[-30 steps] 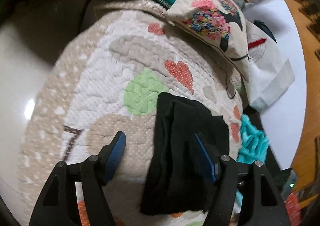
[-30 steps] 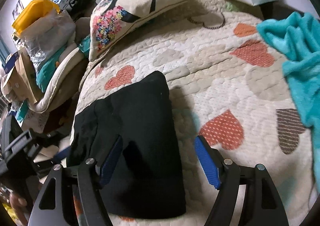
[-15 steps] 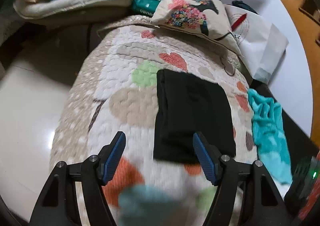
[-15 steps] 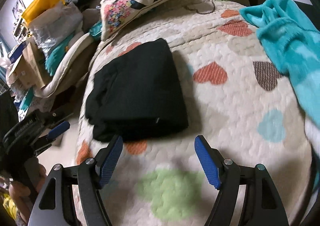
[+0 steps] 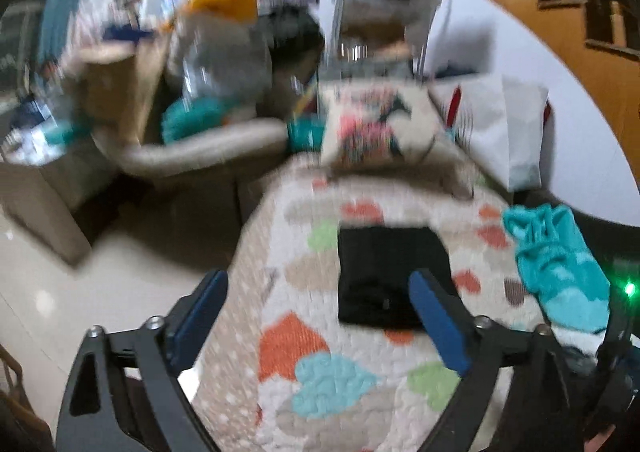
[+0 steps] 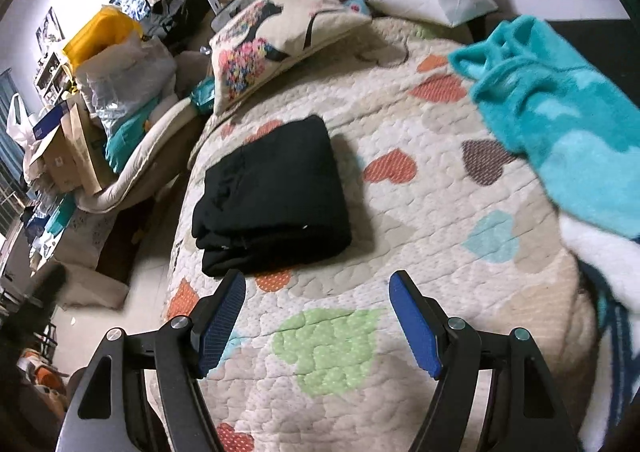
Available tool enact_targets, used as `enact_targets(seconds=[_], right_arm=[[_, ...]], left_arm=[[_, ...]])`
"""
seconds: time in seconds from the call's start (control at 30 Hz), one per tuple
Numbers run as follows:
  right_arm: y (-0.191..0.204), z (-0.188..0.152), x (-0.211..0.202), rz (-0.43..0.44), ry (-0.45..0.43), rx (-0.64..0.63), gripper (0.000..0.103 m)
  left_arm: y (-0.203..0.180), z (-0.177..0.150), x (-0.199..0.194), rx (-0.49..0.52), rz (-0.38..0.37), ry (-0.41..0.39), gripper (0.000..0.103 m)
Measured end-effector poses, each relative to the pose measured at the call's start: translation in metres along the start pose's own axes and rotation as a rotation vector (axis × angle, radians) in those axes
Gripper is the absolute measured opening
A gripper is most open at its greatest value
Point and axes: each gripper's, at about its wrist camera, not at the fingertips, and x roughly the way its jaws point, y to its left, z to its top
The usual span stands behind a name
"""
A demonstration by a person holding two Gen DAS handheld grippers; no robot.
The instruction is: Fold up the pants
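Right wrist view shows me the pants [image 6: 272, 191] lying as a compact folded stack on the quilt [image 6: 420, 252], both my left gripper [image 5: 316, 316] and right gripper [image 6: 318, 316] empty with fingers apart, so folding looks finished.

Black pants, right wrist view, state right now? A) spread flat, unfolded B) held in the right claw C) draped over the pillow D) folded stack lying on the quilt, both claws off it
D: the black pants lie as a layered folded stack on the heart quilt, and the right claw is open and empty short of them; the left claw is open too.
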Motion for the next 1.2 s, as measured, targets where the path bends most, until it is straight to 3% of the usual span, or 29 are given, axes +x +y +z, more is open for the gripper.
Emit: enact_targets(seconds=[0.03,0.17,0.27,0.47,0.63,1.2], right_arm=[[0.001,-0.001,-0.005,-0.005,-0.015,-0.012,0.079],[0.004,-0.004,-0.018,-0.009,-0.051,-0.045,0.080],[0.006,-0.006,-0.022,-0.006,-0.063,-0.060,0.080],[0.011,-0.011,-0.024,-0.007,-0.067,-0.083,0.081],[0.013,-0.014,-0.027,-0.027,-0.085,-0.114,0.082],[0.023,-0.022,-0.020,-0.053,-0.074,-0.159,0.083]], left_arm=[[-0.004,0.003,-0.008,0.011,0.020,-0.034,0.103],[-0.019,0.009,-0.040,0.090,0.094,-0.160,0.103],[-0.025,0.010,-0.052,0.106,0.080,-0.180,0.103],[-0.025,0.007,-0.037,0.072,0.022,-0.005,0.103],[-0.028,-0.003,-0.021,0.066,0.013,0.087,0.103],[-0.043,-0.023,-0.009,0.135,-0.012,0.174,0.103]])
